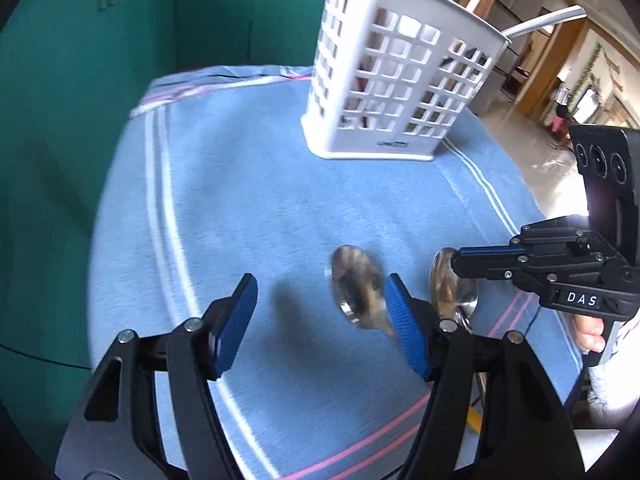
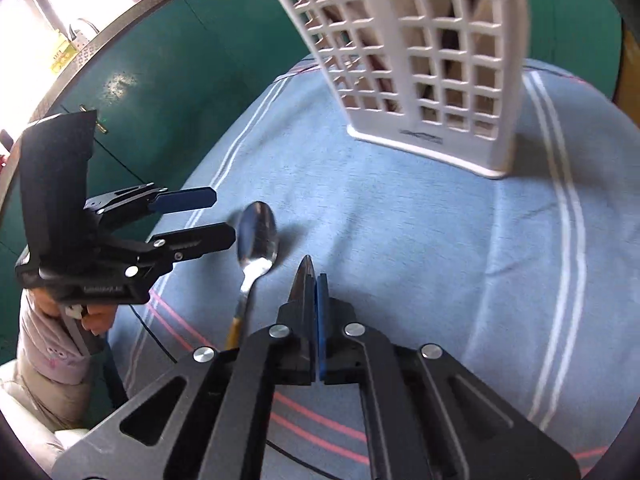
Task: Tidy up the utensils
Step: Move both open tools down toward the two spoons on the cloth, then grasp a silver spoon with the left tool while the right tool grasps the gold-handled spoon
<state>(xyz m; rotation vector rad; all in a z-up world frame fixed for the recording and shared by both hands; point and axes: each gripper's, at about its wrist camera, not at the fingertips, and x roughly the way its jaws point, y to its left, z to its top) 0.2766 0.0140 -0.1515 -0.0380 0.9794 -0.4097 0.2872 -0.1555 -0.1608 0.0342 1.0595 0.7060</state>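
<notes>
Counter [image 1: 248, 200]: blue striped cloth over it.
Caddy [image 1: 396, 84]: white lattice plastic, upright at far edge.
Left gripper [image 1: 320, 320]: fingers well apart, empty, beside left spoon [image 1: 356, 284].
Right gripper [image 2: 310, 280]: fingers closed on second spoon [image 2: 305, 276], edge-on.
Spoons: near edge; steel, stiff, light, slippery; likely grip at neck.
</notes>
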